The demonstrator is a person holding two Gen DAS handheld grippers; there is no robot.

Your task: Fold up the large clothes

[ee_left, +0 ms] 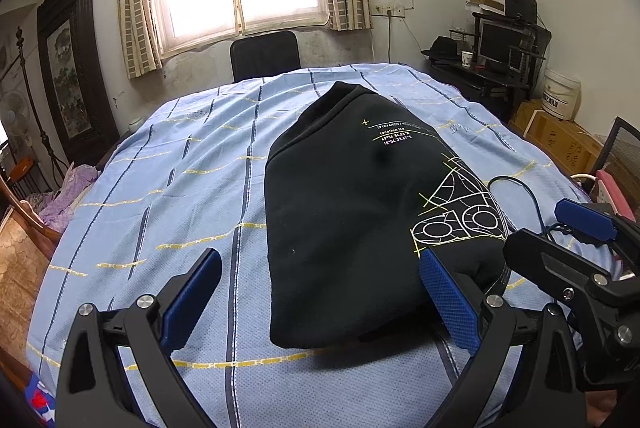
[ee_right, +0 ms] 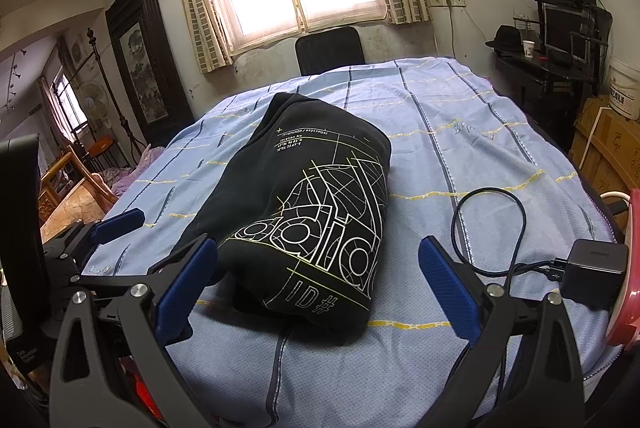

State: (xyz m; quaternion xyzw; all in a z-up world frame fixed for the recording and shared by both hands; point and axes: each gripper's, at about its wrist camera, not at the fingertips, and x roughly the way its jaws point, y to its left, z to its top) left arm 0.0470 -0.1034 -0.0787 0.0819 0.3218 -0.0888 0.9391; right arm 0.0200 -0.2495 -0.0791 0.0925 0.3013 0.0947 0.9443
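Spreading wide on both sides, the blue-padded fingers (ee_left: pixel 192 292) of the left gripper (ee_left: pixel 320 292) stand apart with nothing between them but air, the near left corner of the garment showing in the gap; the right gripper (ee_right: pixel 320 284) is likewise parted and empty, its fingers (ee_right: pixel 448 288) framing the garment's near right corner without touching it, as far as the views show. Just beyond them lies the black sweatshirt (ee_right: pixel 312 204), already gathered into a thick, narrow bundle on the blue striped sheet (ee_left: pixel 160 188) that covers the worktop, its white and yellow line print facing up and running toward the near end. No sleeve or loose hem shows outside the bundle, so the side folds look done and the piece seems mostly folded; I judge the task to be near its end. What may remain is one more fold across the length, or a squaring of the rounded, slightly puffed edges. To the right of the sweatshirt, apart from it, a black cable (ee_right: pixel 488 224) loops over the sheet to a small black charger (ee_right: pixel 596 268) at the worktop's near edge.
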